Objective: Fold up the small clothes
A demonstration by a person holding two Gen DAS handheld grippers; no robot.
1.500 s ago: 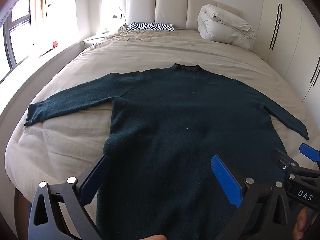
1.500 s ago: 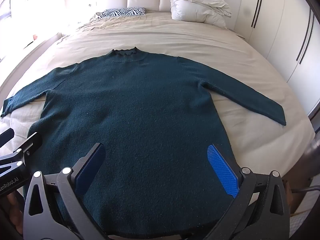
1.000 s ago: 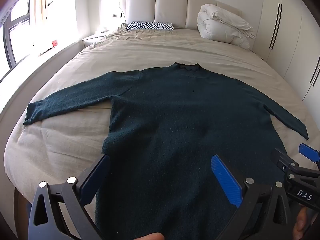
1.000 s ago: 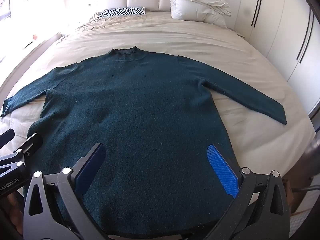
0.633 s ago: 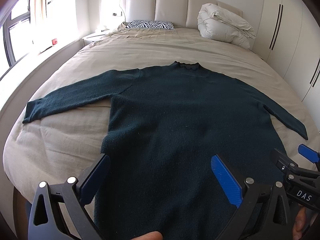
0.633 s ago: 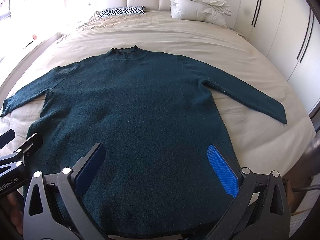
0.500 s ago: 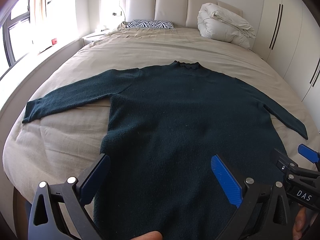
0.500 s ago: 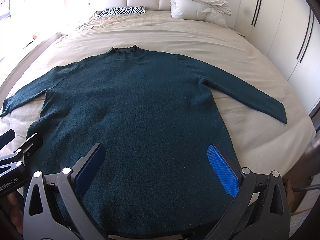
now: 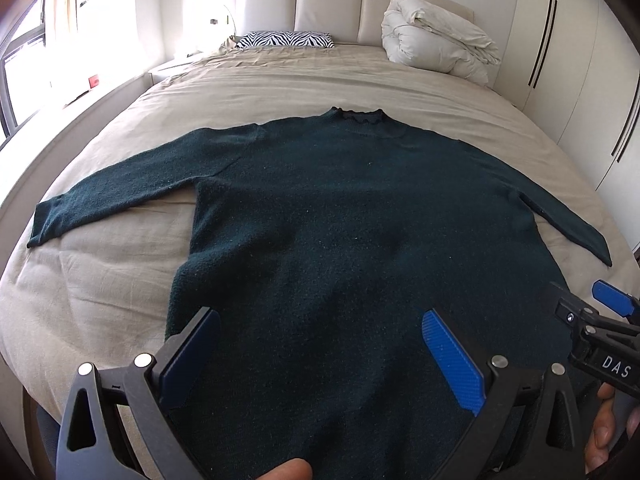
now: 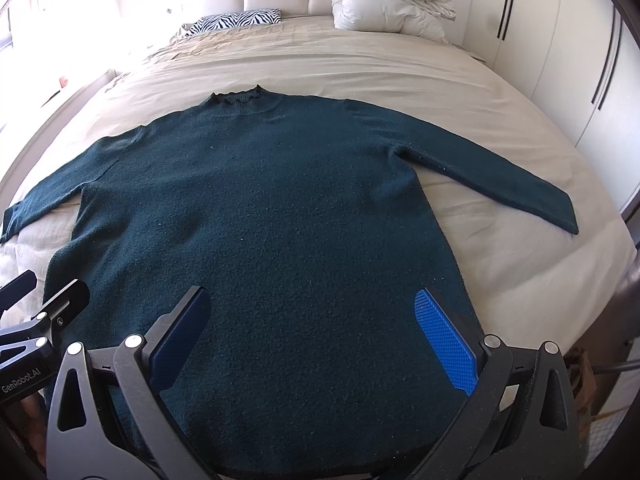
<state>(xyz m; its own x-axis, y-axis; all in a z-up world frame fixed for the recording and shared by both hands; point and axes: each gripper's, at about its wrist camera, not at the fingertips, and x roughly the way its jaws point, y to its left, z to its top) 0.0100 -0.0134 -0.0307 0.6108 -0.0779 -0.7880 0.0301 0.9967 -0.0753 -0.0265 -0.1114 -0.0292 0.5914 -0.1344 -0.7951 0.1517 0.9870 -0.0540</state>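
A bedroom, with a wide bed (image 9: 280, 80) under a beige cover filling both views. At the bottom of the left wrist view, the left tool (image 9: 320, 354), jaws spread wide, nothing between the blue pads (image 9: 452, 360), poised over the lower part of a dark green sweater (image 9: 340, 220). At the bottom of the right wrist view, the right tool (image 10: 314, 332), likewise spread wide and holding nothing, above the hem region of the same sweater (image 10: 260, 220). Each tool visible in the other's view: the right one at the lower right edge of the left view (image 9: 592, 320), the left one at the lower left edge of the right view (image 10: 36, 300) (whether either touches the knit cannot be told).

Spread flat across the centre of the bed, front down or up not clear, collar (image 9: 358, 114) towards the top of the frame, both sleeves stretched outward: one sleeve (image 9: 120, 192) reaching the left edge of the left view, the other sleeve (image 10: 492, 176) running to the right in the right view.

Further up, a zebra-striped pillow (image 9: 286, 39) at upper centre-left, a rolled white duvet (image 9: 436, 48) at upper right, both against a padded headboard (image 9: 328, 4). White wardrobe doors (image 9: 568, 60) along the right edge; a bright window (image 9: 24, 60) at upper left.
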